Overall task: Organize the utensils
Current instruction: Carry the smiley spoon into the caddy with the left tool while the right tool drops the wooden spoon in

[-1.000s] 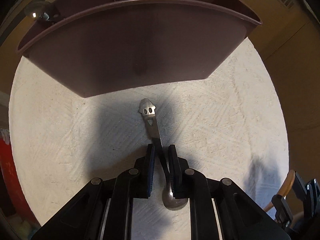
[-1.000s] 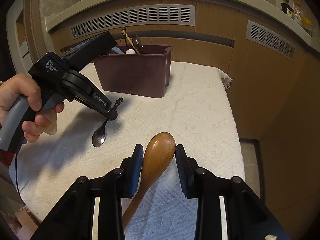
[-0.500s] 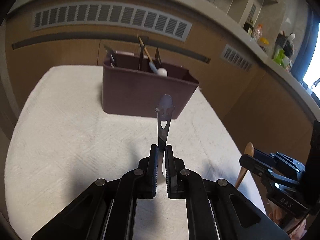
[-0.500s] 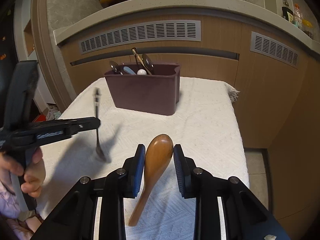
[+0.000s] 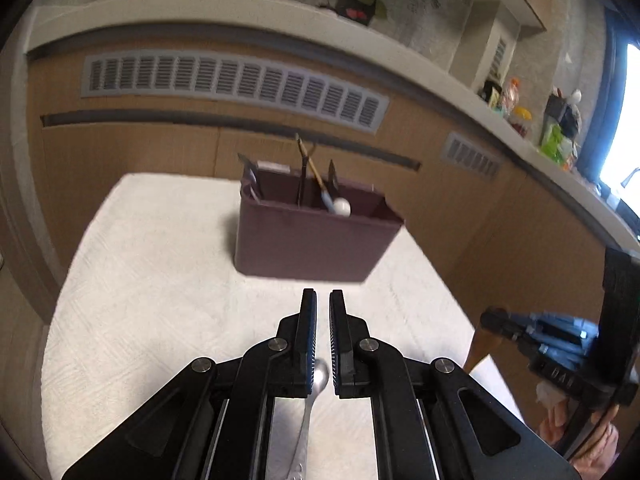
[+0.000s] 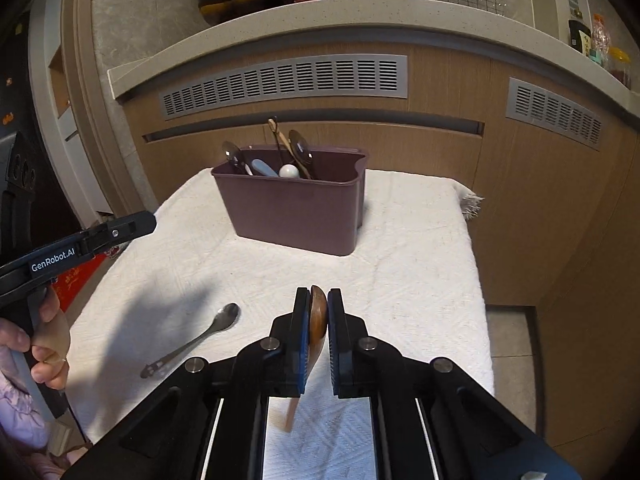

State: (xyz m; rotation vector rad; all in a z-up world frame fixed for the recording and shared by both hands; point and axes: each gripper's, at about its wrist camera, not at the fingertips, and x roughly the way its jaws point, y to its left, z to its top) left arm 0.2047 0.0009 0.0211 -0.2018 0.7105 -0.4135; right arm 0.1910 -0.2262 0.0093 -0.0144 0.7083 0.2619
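Towel-covered desk (image 6: 420, 264) | right gripper (image 6: 319, 312) clenched on wooden spoon (image 6: 316, 320), utensil bin (image 6: 292, 208) straight ahead | left gripper (image 5: 323, 312) nearly closed, empty; metal spoon (image 6: 200, 340) lies below it.

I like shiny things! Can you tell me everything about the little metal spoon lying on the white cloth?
The metal spoon is small, silvery and shiny. It lies flat on the white cloth, nothing gripping it. Its oval bowl points toward the brown bin, but stays well apart from it. The thin handle ends in a flat tip with little cut-out holes. In the left wrist view it lies below the left gripper, whose fingers are nearly closed on nothing. A dark shadow lies on the cloth beside it.
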